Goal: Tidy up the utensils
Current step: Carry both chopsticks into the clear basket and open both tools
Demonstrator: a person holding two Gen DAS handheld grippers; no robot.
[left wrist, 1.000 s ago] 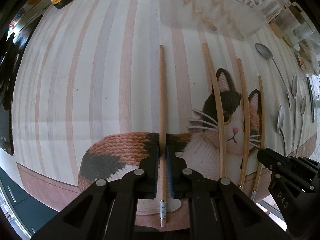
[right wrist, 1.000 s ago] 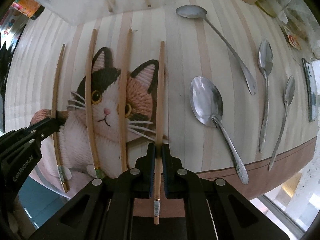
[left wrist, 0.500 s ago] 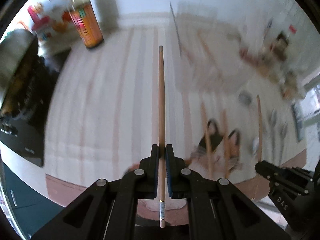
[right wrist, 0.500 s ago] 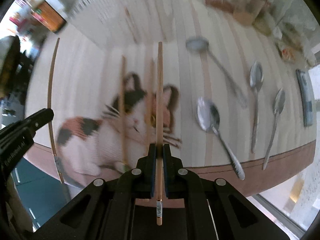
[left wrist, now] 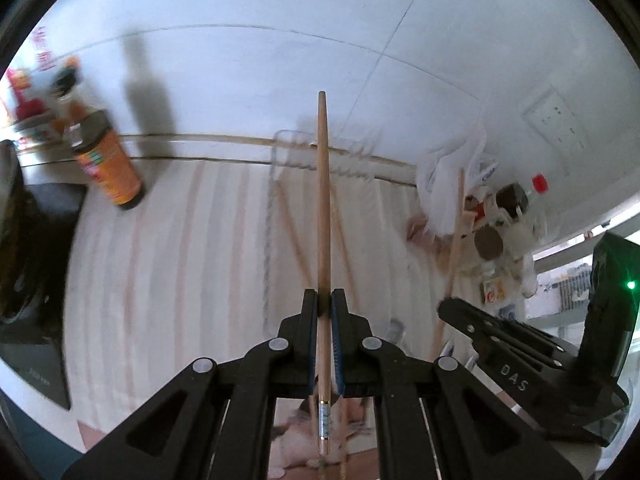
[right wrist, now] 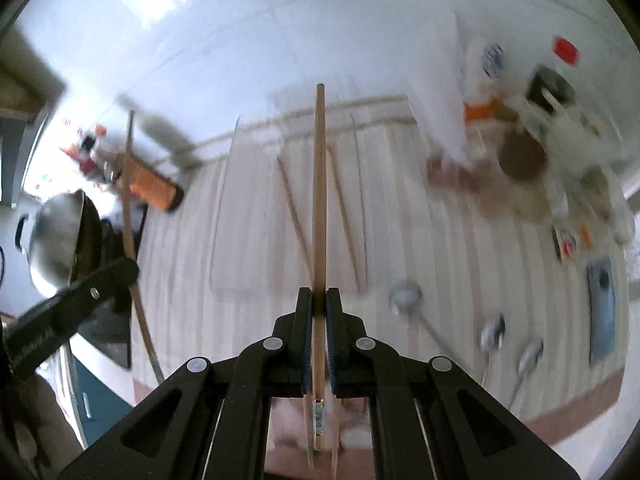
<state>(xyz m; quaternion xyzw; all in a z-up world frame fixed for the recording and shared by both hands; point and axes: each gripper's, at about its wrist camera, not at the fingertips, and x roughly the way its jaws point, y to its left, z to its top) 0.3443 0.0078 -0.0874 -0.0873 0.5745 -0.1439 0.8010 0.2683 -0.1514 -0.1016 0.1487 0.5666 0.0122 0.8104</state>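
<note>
My left gripper (left wrist: 324, 300) is shut on a wooden chopstick (left wrist: 322, 208) and holds it raised above the striped mat (left wrist: 192, 248), tip toward the wall. My right gripper (right wrist: 319, 298) is shut on a second chopstick (right wrist: 320, 200), also raised. A clear plastic utensil tray (left wrist: 280, 208) lies on the mat ahead with chopsticks in it; it also shows in the right wrist view (right wrist: 240, 216). Several metal spoons (right wrist: 406, 296) lie on the mat at the right. The right gripper's body (left wrist: 520, 368) shows low right in the left wrist view, with its chopstick (left wrist: 452, 248).
An orange-labelled sauce bottle (left wrist: 108, 164) stands at the back left by a black stove (left wrist: 28, 280). Jars and packets (left wrist: 500, 216) crowd the back right near the white wall. A steel wok (right wrist: 56, 236) sits at the left. A phone (right wrist: 602, 312) lies at the right.
Both grippers lifted their chopsticks off the cat mat and tilted upward and forward; the view now takes in the tray, the back of the counter and the wall.
</note>
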